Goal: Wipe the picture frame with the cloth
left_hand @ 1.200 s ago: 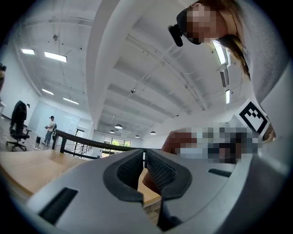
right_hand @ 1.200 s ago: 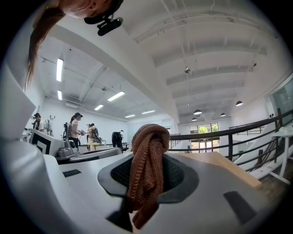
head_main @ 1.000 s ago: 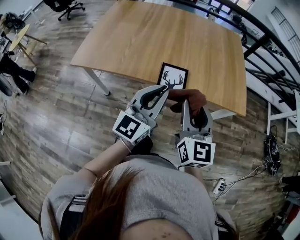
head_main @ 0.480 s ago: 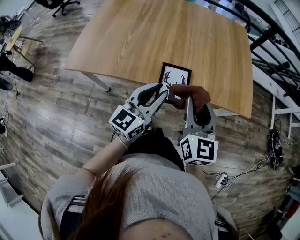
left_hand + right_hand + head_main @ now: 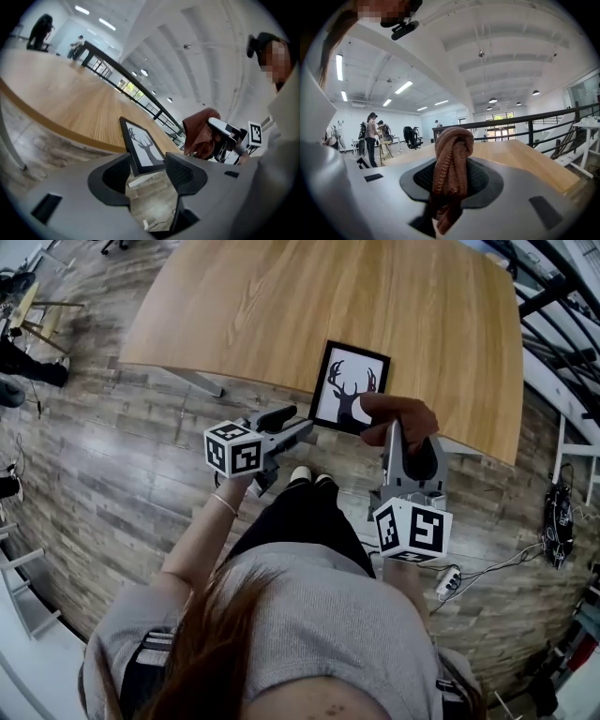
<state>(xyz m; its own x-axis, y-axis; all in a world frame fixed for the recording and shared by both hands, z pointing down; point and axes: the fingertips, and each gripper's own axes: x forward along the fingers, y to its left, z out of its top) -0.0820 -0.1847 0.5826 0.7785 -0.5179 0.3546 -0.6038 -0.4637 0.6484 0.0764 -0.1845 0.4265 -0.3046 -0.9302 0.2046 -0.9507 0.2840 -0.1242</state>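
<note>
Counter (image 5: pixel 281 306): one, wooden, with a black railing (image 5: pixel 553 296) past its far side. One picture frame (image 5: pixel 350 387), deer print, lies flat at the counter's near edge. Left claw (image 5: pixel 292 423) is off the edge beside the frame's near-left corner; its jaws have just been opening and stand released, nothing pinched. Right claw (image 5: pixel 410 442) is clenched on one rust-brown cloth (image 5: pixel 398 418), bunched over the frame's near-right corner.
</note>
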